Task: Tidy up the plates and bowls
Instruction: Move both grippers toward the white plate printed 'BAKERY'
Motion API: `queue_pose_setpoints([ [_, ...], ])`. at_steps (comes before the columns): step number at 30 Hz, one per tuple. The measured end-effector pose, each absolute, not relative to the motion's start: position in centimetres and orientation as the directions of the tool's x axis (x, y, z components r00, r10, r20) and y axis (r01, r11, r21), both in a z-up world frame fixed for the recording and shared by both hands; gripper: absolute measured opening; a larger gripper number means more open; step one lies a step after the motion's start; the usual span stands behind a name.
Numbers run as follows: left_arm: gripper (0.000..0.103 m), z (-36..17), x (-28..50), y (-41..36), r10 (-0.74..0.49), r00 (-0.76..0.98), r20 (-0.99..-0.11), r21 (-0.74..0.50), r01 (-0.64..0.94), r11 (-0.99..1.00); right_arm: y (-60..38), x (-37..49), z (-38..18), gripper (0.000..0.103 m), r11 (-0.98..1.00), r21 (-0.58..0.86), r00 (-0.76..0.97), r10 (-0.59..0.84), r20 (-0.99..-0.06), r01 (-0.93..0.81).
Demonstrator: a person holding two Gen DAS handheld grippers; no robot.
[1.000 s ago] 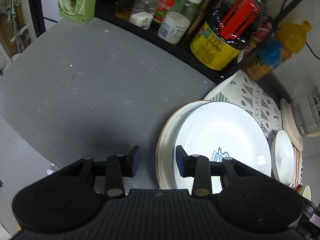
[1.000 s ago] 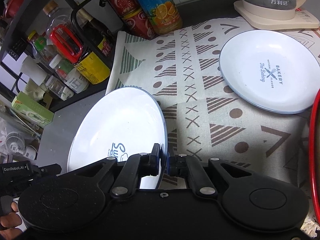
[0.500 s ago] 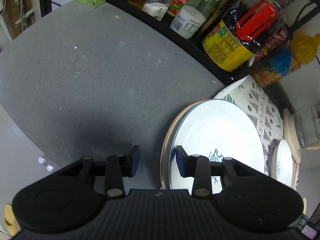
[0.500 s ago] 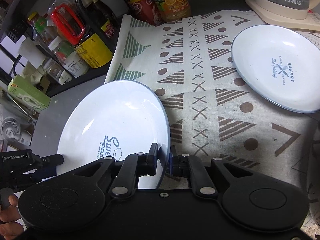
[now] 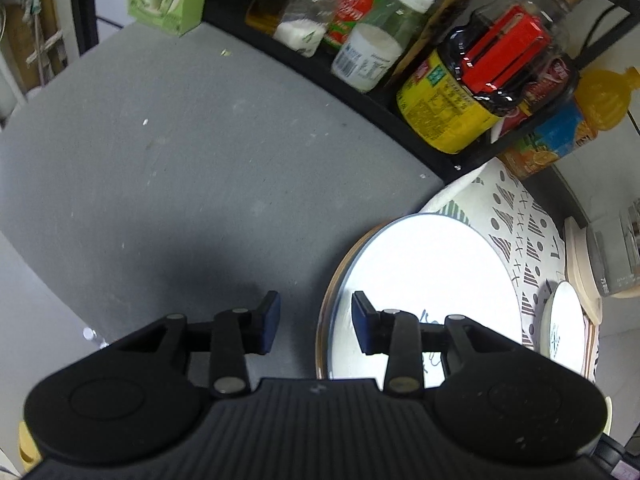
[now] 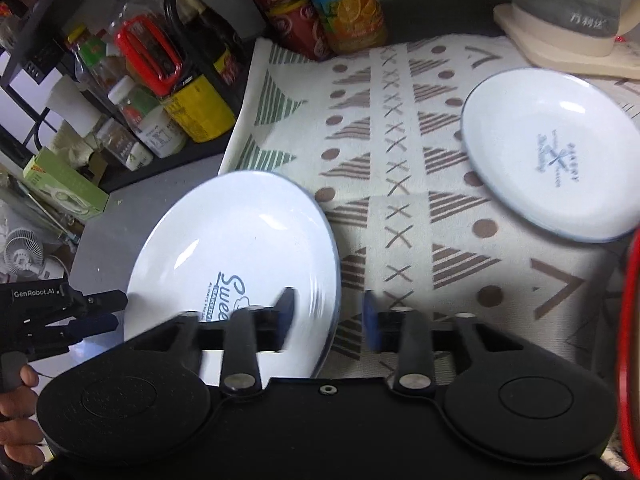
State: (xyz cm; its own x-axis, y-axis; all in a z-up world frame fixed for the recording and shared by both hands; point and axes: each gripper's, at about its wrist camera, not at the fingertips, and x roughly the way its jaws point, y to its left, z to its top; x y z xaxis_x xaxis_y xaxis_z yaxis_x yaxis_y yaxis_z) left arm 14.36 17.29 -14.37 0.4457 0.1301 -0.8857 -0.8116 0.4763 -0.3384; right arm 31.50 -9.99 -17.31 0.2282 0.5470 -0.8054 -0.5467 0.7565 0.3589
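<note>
plates here look stiff, glazed, slippery and chippable: the big white plate (image 6: 236,256) lies stacked at the bench edge, best pinched by its rim, between the right gripper (image 6: 330,320)'s opening, non-touching jaws; left gripper (image 5: 315,322) unclenched, empty.

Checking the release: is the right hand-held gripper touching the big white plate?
Apart. The right wrist view shows the right hand-held gripper opening, its pads clear on either side of the big white plate's rim.
</note>
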Motion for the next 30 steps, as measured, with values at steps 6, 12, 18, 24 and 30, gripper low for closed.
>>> queue_pose_setpoints([
  [6,0.066,-12.7,15.9,16.3,0.153,0.451,-0.879,-0.307,-0.782,0.542,-11.2,31.4,-15.7,0.066,0.758,0.346,0.260,0.551,-0.793,-0.553],
  [12,0.076,-11.6,17.3,14.7,0.132,0.492,-0.860,-0.334,-0.740,0.583,-12.0,30.8,-13.6,0.087,0.744,0.305,0.298,0.557,-0.775,-0.595],
  [18,0.078,-11.0,18.8,12.6,0.107,0.513,-0.852,-0.342,-0.700,0.627,-13.4,30.7,-12.5,0.094,0.757,0.258,0.335,0.531,-0.778,-0.601],
  [24,0.078,-11.0,20.8,10.3,0.060,0.524,-0.849,-0.353,-0.649,0.674,-15.6,31.1,-11.4,0.095,0.782,0.240,0.373,0.512,-0.774,-0.575],
  [30,0.078,-10.9,23.2,8.0,0.018,0.535,-0.845,-0.364,-0.599,0.714,-18.1,32.0,-9.9,0.097,0.805,0.242,0.416,0.506,-0.756,-0.541],
])
